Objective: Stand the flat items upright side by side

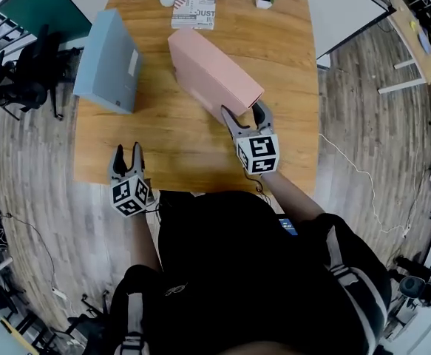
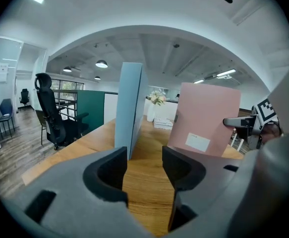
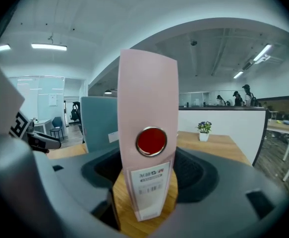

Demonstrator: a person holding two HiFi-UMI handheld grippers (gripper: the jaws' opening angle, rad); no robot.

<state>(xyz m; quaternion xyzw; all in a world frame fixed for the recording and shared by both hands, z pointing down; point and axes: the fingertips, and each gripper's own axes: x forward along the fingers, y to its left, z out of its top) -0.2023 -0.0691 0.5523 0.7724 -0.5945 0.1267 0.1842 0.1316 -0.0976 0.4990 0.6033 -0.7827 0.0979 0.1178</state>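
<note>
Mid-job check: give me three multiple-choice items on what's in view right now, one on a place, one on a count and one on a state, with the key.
1. Where does the pink file stand relative to the blue file?
A. Flat on top of it
B. To its right on the table, apart from it
C. Behind it, touching it

2. How many files stand upright on the table?
A. One
B. Two
C. Four

3. What state is the left claw in?
A. Shut on the pink file
B. Shut on the blue file
C. Open, with nothing between its jaws

Key:
1 B: the head view shows bare wood between the two files.
2 B: only the pink and blue files are standing.
3 C: the left gripper view shows only tabletop in the gap.
</note>
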